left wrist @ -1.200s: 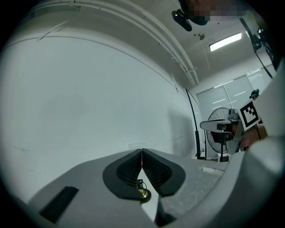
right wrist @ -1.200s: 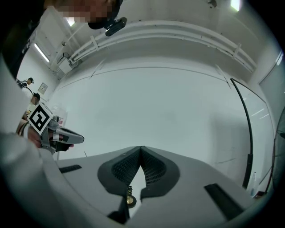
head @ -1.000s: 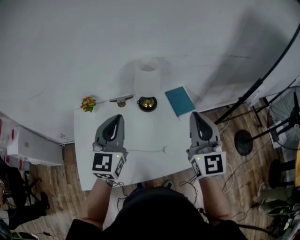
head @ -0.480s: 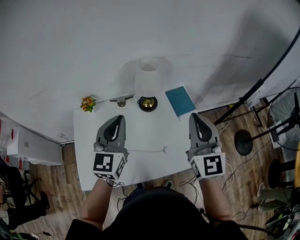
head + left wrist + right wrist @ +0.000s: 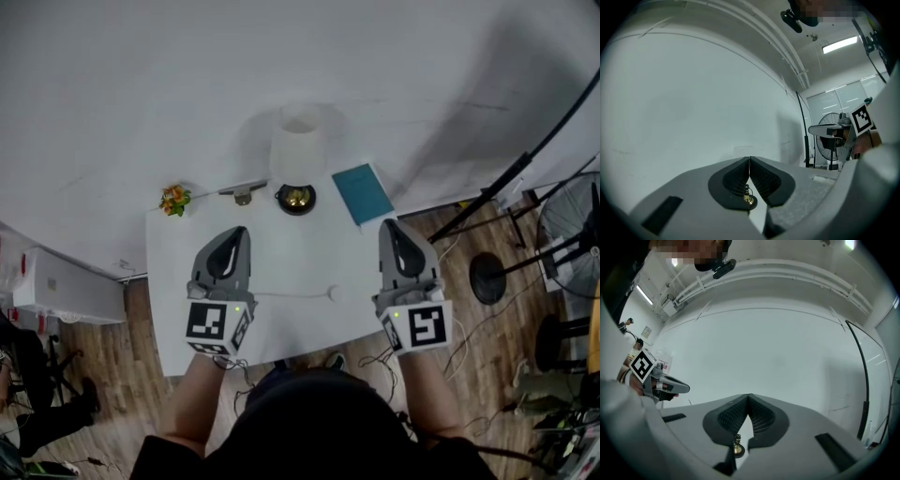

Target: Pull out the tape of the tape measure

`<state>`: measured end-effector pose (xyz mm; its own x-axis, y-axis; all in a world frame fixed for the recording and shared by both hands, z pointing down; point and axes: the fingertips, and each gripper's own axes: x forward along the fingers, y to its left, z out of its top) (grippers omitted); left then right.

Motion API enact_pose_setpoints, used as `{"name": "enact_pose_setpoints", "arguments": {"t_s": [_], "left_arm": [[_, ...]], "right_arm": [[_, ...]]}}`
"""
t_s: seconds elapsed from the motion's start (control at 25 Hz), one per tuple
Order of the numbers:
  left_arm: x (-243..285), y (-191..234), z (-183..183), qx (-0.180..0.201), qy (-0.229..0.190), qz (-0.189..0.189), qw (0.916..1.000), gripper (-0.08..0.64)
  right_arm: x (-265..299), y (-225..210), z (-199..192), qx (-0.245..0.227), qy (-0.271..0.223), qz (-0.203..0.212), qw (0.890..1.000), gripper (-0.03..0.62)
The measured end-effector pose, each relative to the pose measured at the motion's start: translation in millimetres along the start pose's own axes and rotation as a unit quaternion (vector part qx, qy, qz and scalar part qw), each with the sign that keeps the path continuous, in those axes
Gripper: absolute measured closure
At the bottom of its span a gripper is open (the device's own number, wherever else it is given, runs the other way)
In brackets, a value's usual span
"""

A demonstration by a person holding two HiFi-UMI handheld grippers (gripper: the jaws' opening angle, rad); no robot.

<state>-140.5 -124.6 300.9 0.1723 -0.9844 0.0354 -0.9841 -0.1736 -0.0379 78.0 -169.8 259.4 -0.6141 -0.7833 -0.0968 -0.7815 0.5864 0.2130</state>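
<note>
**Left claw** (image 5: 236, 234) and **right claw** (image 5: 388, 226): each has its jaws pressed together on nothing, above the white counter (image 5: 300, 253). No item reads surely as the tape measure. The likeliest is the small grey object (image 5: 242, 195) at the counter's far edge, 12 o'clock of the left claw, beside the lamp (image 5: 298, 150). Judged stage: nothing grasped, no tape drawn, so the whole task remains.

A white object (image 5: 332, 294) on the table (image 5: 300, 253) — too small to identify.
</note>
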Motion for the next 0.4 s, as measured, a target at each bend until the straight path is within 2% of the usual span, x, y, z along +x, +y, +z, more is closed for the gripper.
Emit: {"name": "enact_pose_setpoints", "arguments": {"t_s": [0.4], "left_arm": [[2.9, 9.3, -5.7, -0.008, 0.004, 0.003, 1.0, 0.555]], "right_arm": [[10.2, 5.0, -2.4, -0.001, 0.001, 0.002, 1.0, 0.589]]}}
